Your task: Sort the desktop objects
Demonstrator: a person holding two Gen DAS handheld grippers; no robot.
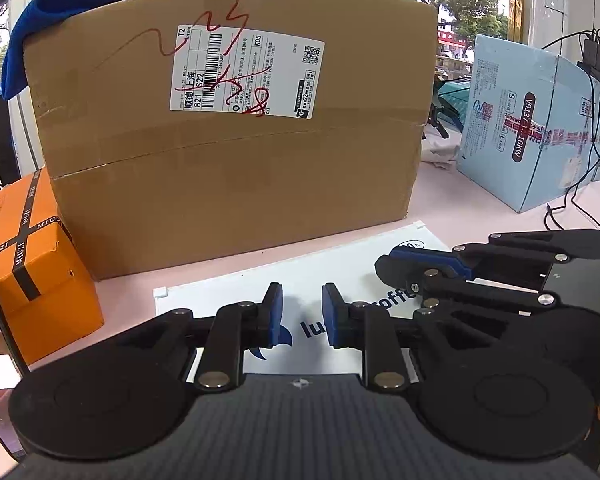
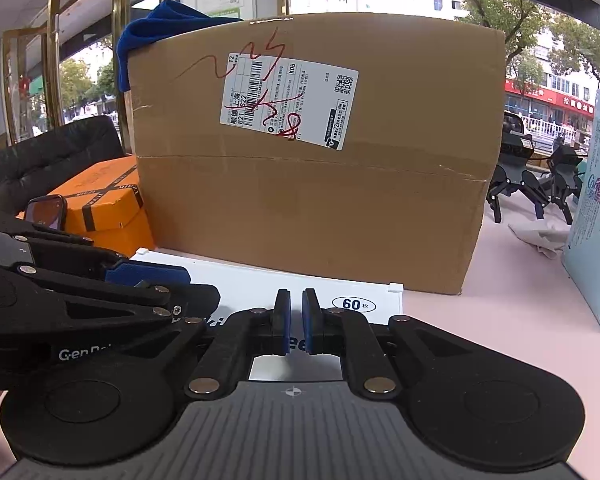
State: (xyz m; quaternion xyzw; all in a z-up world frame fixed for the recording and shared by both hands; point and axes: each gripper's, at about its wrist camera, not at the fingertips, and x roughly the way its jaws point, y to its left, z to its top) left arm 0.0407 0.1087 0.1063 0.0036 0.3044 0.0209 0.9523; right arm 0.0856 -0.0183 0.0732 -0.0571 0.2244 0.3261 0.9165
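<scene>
A flat white coffee box (image 1: 220,296) (image 2: 240,280) lies on the pale pink desk in front of a big brown cardboard box (image 1: 236,184) (image 2: 312,216). Above it my left gripper (image 1: 304,316) is open by a small gap, with nothing between the blue pads. My right gripper (image 2: 296,322) hovers over the same white box, its pads nearly together with only a thin slit and nothing in it. Each gripper shows in the other's view: the right gripper (image 1: 396,264) at the right, the left gripper (image 2: 184,286) at the left. Dark sunglasses (image 2: 46,210) stand beside an orange box (image 2: 108,204) (image 1: 40,280).
A blue cloth (image 1: 60,12) (image 2: 160,24) hangs over the cardboard box's top left corner. A light blue carton (image 1: 532,132) (image 2: 596,208) stands at the right with black cables (image 1: 596,100) by it. Small black legged robots (image 2: 540,184) and a white rag (image 2: 540,236) are behind.
</scene>
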